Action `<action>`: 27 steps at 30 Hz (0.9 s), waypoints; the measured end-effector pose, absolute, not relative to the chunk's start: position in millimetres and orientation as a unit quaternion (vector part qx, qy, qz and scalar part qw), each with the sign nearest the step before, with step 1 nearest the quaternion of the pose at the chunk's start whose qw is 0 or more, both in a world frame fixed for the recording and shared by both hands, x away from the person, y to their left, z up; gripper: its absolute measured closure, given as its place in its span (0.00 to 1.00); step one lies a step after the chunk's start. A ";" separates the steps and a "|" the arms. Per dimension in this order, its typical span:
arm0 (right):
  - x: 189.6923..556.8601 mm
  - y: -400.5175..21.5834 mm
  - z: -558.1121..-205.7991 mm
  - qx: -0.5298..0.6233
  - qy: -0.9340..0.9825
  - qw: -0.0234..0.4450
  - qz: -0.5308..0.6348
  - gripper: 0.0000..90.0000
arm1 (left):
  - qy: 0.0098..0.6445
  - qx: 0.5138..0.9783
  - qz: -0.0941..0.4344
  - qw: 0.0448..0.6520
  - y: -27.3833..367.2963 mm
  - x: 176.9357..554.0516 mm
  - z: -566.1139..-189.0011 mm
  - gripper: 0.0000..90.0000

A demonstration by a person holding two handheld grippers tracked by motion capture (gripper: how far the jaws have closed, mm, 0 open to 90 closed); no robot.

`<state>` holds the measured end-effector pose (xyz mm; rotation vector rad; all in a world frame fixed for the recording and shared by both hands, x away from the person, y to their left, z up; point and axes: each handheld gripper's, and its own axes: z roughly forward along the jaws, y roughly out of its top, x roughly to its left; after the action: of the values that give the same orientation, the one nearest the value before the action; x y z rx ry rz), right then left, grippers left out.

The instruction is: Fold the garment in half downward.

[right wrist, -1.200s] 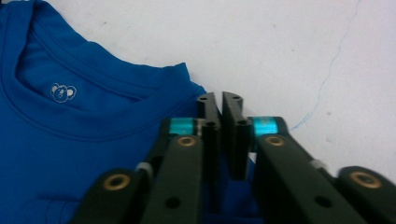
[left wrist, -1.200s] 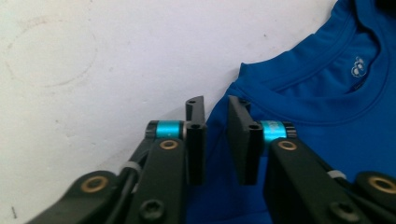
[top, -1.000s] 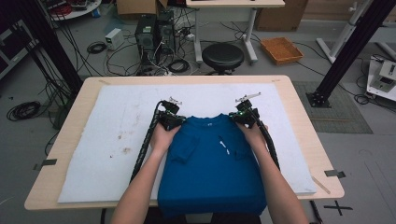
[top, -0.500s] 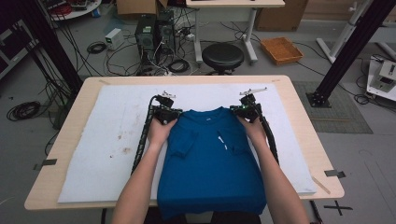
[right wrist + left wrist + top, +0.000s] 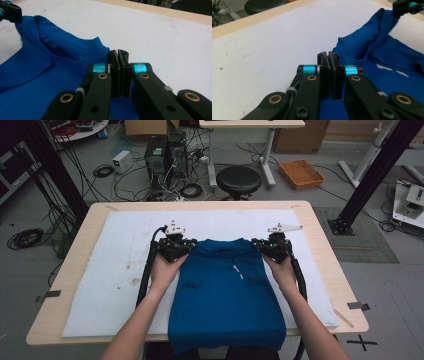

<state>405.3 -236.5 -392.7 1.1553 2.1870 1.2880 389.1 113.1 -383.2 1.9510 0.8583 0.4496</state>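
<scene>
One blue T-shirt (image 5: 227, 295) lies on one white sheet (image 5: 110, 270) that covers most of one wooden table (image 5: 320, 230). In the high view the shirt sits at centre frame, collar toward the top, hem hanging over the near table edge at the bottom. One small white mark (image 5: 237, 271) shows on the chest.

I count two grippers, one per hand. My left gripper (image 5: 184, 251) is left of centre, at the shirt's left shoulder; my right gripper (image 5: 263, 249) is right of centre, at the right shoulder. Each carries one grey three-cornered plate on top and trails one black cable down toward the bottom of the frame.

In the left gripper view the left gripper (image 5: 328, 55) has its two black jaws pressed flat together at mid-frame, no gap between them, with blue cloth running under and behind them. Whether any fabric is pinched inside, I cannot tell. The shirt (image 5: 387, 57) fills the right half, and its far shoulder rises to the other gripper (image 5: 409, 7) in the upper right corner.

In the right gripper view the right gripper (image 5: 117, 54) reads the same: two jaws closed tight, cloth beneath, grip on fabric not visible. The shirt (image 5: 37, 67) fills the left half, its shoulder lifted to the other gripper (image 5: 8, 12) at upper left.

Beyond the table: one round black stool (image 5: 239, 180), one orange tray (image 5: 301, 173) on the floor.
</scene>
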 end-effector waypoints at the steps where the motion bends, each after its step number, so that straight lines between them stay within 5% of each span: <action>1: 395.7 -237.1 -392.9 0.401 0.774 0.181 0.455 0.99 | 0.342 0.795 0.187 0.464 112.7 379.7 -383.5 0.98; 13: 275.0 -242.8 -411.2 0.354 0.791 0.221 0.448 0.99 | 0.284 0.823 0.173 0.460 114.0 272.1 -409.2 0.98; 23: 217.2 -243.0 -425.0 0.329 0.821 0.223 0.410 0.99 | 0.244 0.856 0.161 0.426 109.9 222.6 -430.0 0.97; 27: 205.4 -243.3 -427.6 0.322 0.828 0.217 0.405 0.94 | 0.238 0.863 0.164 0.415 108.0 214.8 -433.7 0.81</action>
<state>205.4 -243.3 -427.6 0.8916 2.2923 1.1212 214.8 108.0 -433.7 2.1686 0.5979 0.4109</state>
